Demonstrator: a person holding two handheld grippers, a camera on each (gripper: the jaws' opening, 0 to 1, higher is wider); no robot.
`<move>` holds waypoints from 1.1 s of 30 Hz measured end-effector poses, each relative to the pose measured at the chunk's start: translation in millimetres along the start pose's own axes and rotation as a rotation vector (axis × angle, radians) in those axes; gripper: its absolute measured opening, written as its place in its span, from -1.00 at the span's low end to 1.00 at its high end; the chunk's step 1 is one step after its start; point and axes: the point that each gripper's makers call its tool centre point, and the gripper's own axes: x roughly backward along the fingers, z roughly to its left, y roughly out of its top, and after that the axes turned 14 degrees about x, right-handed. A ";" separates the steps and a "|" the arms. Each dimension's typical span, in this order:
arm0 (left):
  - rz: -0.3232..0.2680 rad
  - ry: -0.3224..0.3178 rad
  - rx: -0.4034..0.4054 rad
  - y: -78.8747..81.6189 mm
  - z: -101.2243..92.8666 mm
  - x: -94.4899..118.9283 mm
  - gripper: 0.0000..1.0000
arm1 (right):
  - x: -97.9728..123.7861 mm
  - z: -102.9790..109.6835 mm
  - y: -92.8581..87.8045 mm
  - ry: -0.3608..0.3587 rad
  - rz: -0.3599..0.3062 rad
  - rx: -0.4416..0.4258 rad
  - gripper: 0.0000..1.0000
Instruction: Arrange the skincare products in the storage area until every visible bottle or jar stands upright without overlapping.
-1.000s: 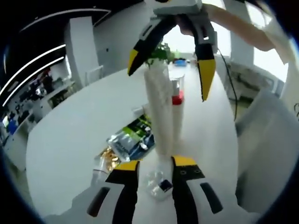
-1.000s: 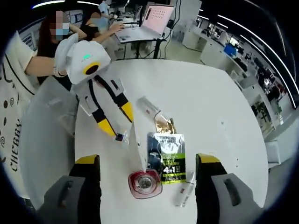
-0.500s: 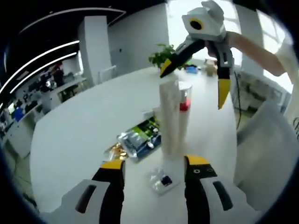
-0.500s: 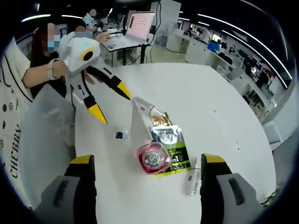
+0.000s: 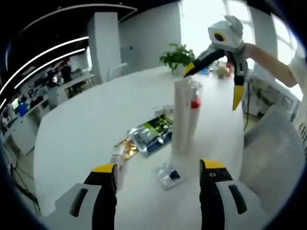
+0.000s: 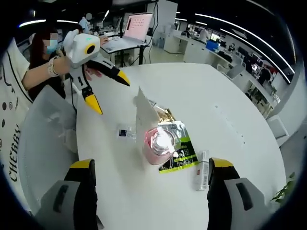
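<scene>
A tall white tube (image 5: 181, 115) stands upright on the round white table (image 5: 81, 139), with a clear bottle with a red cap (image 5: 194, 108) upright right behind it. My left gripper (image 5: 158, 167) is open, back from the tube, over a small clear sachet (image 5: 167, 175). My right gripper (image 5: 213, 86) hangs open above and beyond the tube. In the right gripper view the tube (image 6: 143, 120) and red-capped bottle (image 6: 159, 143) stand between my open right gripper (image 6: 151, 164) and the open left gripper (image 6: 109, 93). A small white tube (image 6: 202, 170) lies flat.
A green and silver pouch (image 5: 151, 134), a gold sachet (image 5: 125, 143) and the lying small tube (image 5: 118, 167) rest left of the upright tube. A grey chair (image 5: 273, 148) stands at the table's edge. A person (image 6: 29, 67) holds the grippers; a laptop (image 6: 135, 28) sits behind.
My left gripper has opened wider and drawn back from the tall tube's base. My right gripper has lifted away from its top. The tube stands on its own.
</scene>
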 end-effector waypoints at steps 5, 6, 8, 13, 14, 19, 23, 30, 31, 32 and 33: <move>0.000 -0.002 0.003 -1.1 -1.7 1.5 0.44 | 0.9 -1.4 -8.3 -0.017 0.004 -0.009 0.99; 0.002 -0.002 0.004 -1.2 -2.2 2.0 0.45 | 1.3 -1.3 -8.5 -0.019 0.001 -0.014 0.99; 0.006 -0.006 -0.003 -1.7 -2.7 2.6 0.44 | 1.8 -0.9 -9.1 -0.018 -0.002 -0.023 0.99; 0.006 -0.009 0.001 -1.8 -1.6 4.2 0.54 | 3.2 -3.5 -13.8 -0.033 0.006 -0.026 0.99; 0.005 -0.006 0.005 -1.9 -0.8 4.3 0.55 | 3.6 -3.9 -14.4 -0.035 0.006 -0.027 0.99; 0.011 -0.001 0.010 -4.1 -1.0 5.2 0.62 | 3.5 -4.2 -19.6 -0.038 0.009 -0.036 0.99; 0.013 -0.003 0.024 -7.7 -1.5 5.2 0.65 | 2.6 -1.6 -23.3 -0.035 0.013 -0.045 0.99; 0.033 0.003 0.028 -14.2 1.2 2.5 0.76 | 1.5 -3.6 -30.6 -0.037 0.023 -0.056 0.99; 0.036 0.007 0.025 -14.6 2.3 2.6 0.77 | 1.2 -3.1 -31.3 -0.035 0.025 -0.057 0.99; 0.036 0.010 0.027 -14.4 2.8 2.8 0.79 | 0.4 -3.4 -32.9 -0.035 0.028 -0.058 0.99; 0.033 0.011 0.031 -14.0 3.2 2.7 0.81 | -0.6 -4.2 -34.0 -0.033 0.031 -0.060 0.99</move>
